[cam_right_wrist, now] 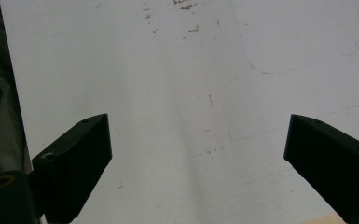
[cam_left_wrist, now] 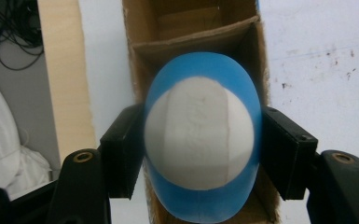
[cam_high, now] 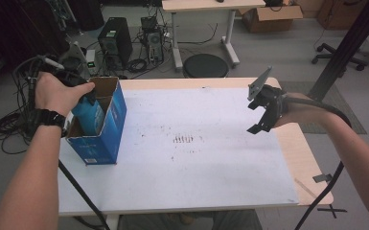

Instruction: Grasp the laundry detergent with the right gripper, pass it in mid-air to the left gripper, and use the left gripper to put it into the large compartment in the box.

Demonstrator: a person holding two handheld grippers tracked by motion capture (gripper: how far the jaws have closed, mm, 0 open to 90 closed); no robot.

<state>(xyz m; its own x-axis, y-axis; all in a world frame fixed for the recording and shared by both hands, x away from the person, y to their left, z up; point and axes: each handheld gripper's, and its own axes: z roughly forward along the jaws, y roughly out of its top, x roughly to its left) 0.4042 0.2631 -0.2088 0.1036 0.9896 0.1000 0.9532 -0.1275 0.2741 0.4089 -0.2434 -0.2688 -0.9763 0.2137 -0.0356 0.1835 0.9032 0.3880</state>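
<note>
At left of the high view, a blue-and-white rounded plastic bottle [cam_left_wrist: 199,140] is clamped by the left gripper [cam_left_wrist: 199,154] over the blue cardboard box [cam_high: 106,125], probably being lowered; it should be kept upright and centred. The right gripper [cam_right_wrist: 198,154] is held wide open, empty.

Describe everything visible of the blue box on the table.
The blue box is an open-topped carton, blue outside and plain brown cardboard inside, with a cardboard divider splitting it into compartments. It stands upright near the table's left edge on the white surface. A blue bottle with a white base sits partly down in the nearer compartment, clamped between the jaws of the left gripper. Print on the lower outer face is too small to read.
</note>
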